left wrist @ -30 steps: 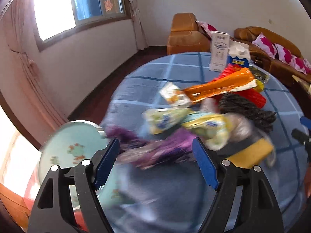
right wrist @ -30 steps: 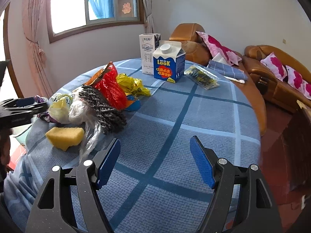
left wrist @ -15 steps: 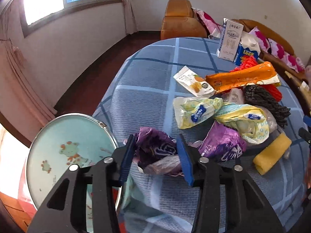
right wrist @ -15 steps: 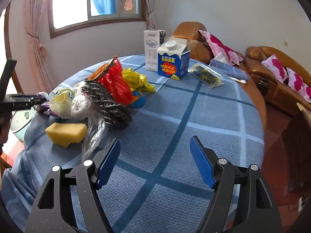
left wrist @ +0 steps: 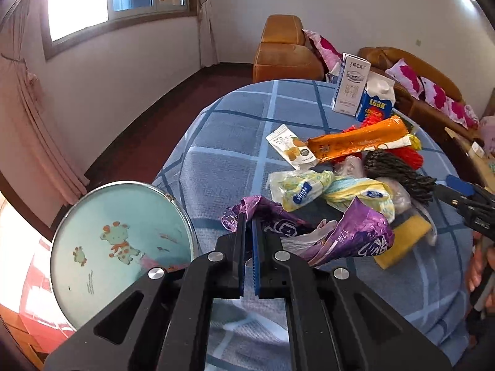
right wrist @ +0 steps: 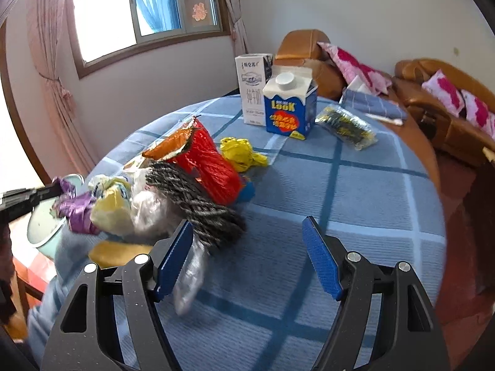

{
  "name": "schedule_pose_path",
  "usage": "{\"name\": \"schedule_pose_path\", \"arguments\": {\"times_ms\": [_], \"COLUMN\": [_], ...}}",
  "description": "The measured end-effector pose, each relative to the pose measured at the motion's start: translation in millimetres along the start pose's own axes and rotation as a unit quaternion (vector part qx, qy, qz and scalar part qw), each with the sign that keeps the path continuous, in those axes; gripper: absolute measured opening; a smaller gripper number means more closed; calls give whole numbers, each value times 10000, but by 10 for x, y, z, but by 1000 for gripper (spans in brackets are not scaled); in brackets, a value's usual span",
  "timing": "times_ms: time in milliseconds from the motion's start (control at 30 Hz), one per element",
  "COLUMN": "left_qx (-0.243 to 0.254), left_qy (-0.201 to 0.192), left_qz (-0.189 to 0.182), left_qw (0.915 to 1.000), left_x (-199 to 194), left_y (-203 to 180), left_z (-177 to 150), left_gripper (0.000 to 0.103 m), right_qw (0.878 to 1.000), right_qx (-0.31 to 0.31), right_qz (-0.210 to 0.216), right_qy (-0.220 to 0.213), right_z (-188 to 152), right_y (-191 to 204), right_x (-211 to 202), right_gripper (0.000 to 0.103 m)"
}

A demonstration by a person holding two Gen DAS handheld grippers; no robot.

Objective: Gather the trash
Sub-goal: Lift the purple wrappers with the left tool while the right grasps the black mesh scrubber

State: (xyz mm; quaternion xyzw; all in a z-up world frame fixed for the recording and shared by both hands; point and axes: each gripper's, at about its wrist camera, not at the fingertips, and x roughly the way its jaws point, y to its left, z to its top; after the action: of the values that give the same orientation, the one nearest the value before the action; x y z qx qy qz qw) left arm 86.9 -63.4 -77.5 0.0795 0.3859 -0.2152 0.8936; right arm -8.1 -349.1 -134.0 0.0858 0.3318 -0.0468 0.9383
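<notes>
Purple foil wrapper (left wrist: pixel 349 232) lies at the table's (left wrist: pixel 229 142) near edge, its crumpled end pinched between the pressed-together pads of the left gripper (left wrist: pixel 247 225), just beside a pale green basin (left wrist: pixel 117 247). The right gripper (right wrist: pixel 247 247) hovers with jaws spread over the cloth near a grey knitted bundle (right wrist: pixel 198 198).

Two cartons are counted on the tabletop (right wrist: pixel 355 191): one white carton (right wrist: pixel 253 89) and one blue carton (right wrist: pixel 289 108). One purple wrapper (left wrist: pixel 355 232), one orange wrapper (left wrist: pixel 355 142), one yellow sponge (left wrist: pixel 402 241) and one dark foil packet (right wrist: pixel 346 126) are seen. One basin (left wrist: pixel 120 247) is counted beside it.
</notes>
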Motion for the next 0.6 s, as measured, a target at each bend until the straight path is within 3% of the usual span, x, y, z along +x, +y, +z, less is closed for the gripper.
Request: {"name": "schedule_pose_path", "arguments": {"times_ms": [67,233,333,600], "left_qx": [-31,-21,-3,-172], "left_qy": [-72,-321,-394,-588], "left_qz": [31,299,495,989], "left_qw": [10000,9990,9980,9932], "left_x": [-45,-222,-310,-544], "left_y": [18,108,166,430], "left_z": [-1,36,47,65], "left_gripper": [3,3,3,3], "right_qw": [9999,9974,9979,9949], "right_qx": [63,266,165,-372], "right_qz": [97,517,585,819], "right_qy": [92,427,215,-454], "right_z": [18,9,32,229], "right_y": [7,-21,-14,212], "right_x": [85,281,154,-285], "right_gripper": [67,13,7,7]}}
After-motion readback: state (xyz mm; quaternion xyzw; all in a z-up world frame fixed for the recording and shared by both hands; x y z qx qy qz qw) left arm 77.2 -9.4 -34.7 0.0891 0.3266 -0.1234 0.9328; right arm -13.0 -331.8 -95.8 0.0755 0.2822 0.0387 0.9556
